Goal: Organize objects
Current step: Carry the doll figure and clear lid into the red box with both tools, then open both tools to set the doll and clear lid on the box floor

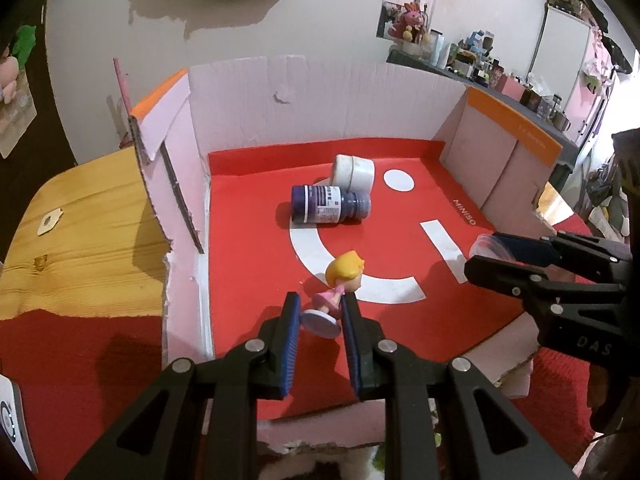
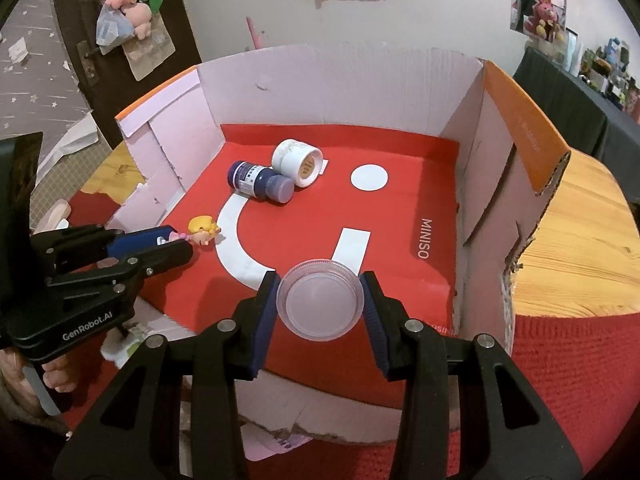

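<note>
Red-lined cardboard box [image 2: 500, 128] on table: blue bottle [image 2: 260, 181] and white jar [image 2: 298, 162] lie on sides, touching, toward back wall. Left gripper [image 1: 320, 314] jaws clamp blonde figurine [image 1: 340, 284] by pink body, tilted; thin grip, could pivot or slip. Right gripper [image 2: 320, 300] jaws pinch clear round lid [image 2: 320, 305] by rim; slick, could pop out. Bottle may roll if bumped.

Over the cardboard box [image 2: 400, 92], the right gripper [image 2: 320, 300] clamps a clear round container [image 2: 320, 304]; the left gripper [image 2: 176, 242] grips a blonde doll [image 2: 202, 232] near the box's left wall
</note>
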`<action>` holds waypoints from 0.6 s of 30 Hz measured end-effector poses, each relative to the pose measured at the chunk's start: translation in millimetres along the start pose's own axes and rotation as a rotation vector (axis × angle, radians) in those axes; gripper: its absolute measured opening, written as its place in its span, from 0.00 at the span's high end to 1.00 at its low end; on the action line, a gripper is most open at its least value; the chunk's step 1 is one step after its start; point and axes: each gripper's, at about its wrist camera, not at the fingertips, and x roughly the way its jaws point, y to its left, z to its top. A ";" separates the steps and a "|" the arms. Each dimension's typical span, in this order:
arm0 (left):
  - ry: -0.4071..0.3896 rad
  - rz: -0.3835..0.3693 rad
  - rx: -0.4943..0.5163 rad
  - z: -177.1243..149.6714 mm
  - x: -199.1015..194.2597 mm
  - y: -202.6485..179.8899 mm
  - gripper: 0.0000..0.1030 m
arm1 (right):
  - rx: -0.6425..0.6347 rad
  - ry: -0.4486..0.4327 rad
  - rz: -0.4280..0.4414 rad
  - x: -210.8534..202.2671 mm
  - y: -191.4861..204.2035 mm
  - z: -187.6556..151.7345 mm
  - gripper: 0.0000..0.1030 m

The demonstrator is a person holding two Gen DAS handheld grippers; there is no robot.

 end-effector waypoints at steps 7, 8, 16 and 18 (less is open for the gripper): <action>0.012 0.003 0.005 -0.3 2.8 -0.6 0.79 | -0.003 0.026 -0.011 8.5 -2.4 -1.3 0.62; 0.013 0.004 0.005 -0.3 3.2 -0.7 0.79 | -0.003 0.030 -0.012 9.4 -3.1 -1.8 0.62; 0.031 0.017 0.026 -1.5 7.0 -4.4 0.79 | -0.021 0.057 -0.021 15.6 -1.8 -3.1 0.62; 0.029 0.018 0.027 -1.9 7.2 -4.7 0.79 | -0.020 0.059 -0.019 15.7 -2.2 -3.1 0.62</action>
